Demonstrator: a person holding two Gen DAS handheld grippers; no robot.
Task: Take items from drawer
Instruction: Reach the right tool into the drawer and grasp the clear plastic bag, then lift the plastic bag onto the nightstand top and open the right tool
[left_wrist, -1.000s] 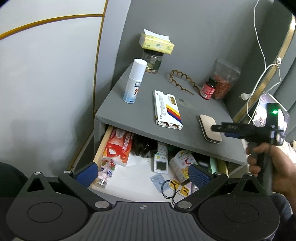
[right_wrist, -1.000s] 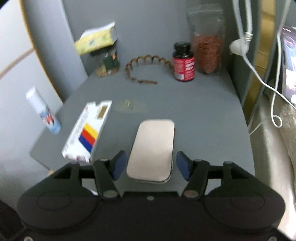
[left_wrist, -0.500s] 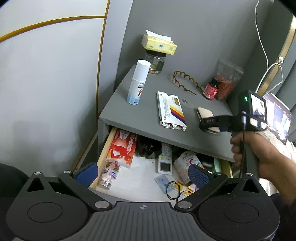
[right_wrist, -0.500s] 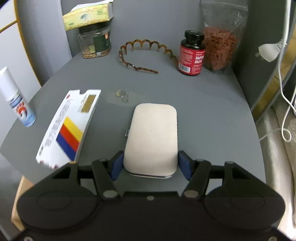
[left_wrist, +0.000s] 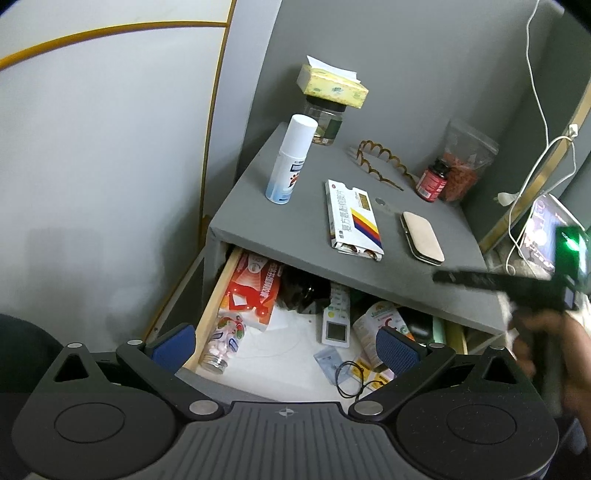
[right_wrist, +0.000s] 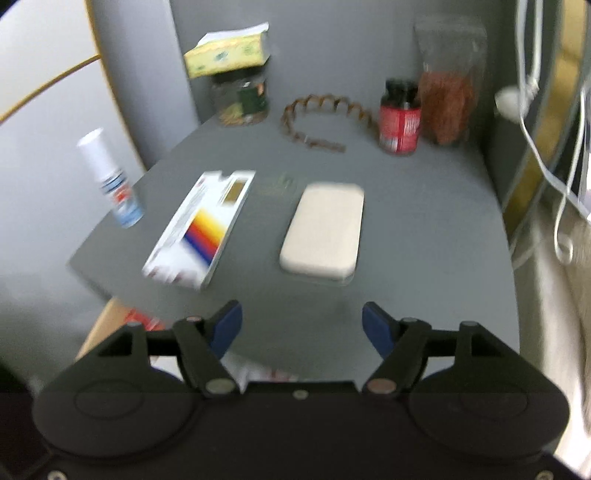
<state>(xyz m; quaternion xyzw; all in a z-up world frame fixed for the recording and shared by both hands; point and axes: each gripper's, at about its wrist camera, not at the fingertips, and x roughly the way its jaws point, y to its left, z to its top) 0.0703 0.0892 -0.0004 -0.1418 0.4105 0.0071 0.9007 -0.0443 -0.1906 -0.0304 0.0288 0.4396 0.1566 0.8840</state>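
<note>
Fingers (right_wrist: 227, 325) of the right gripper (right_wrist: 301, 326) spread wide, empty, at lower centre below the beige case (right_wrist: 322, 232) lying on the grey surface (right_wrist: 424, 229); left gripper (left_wrist: 286, 345) equally wide above the open drawer (left_wrist: 295, 354).

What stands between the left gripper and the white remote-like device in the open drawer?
Nothing visible does. The left gripper hangs with jaws open over the open wooden drawer, and the white remote-like device with a small screen lies exposed on white paper, its far end under the grey nightstand top.
</note>
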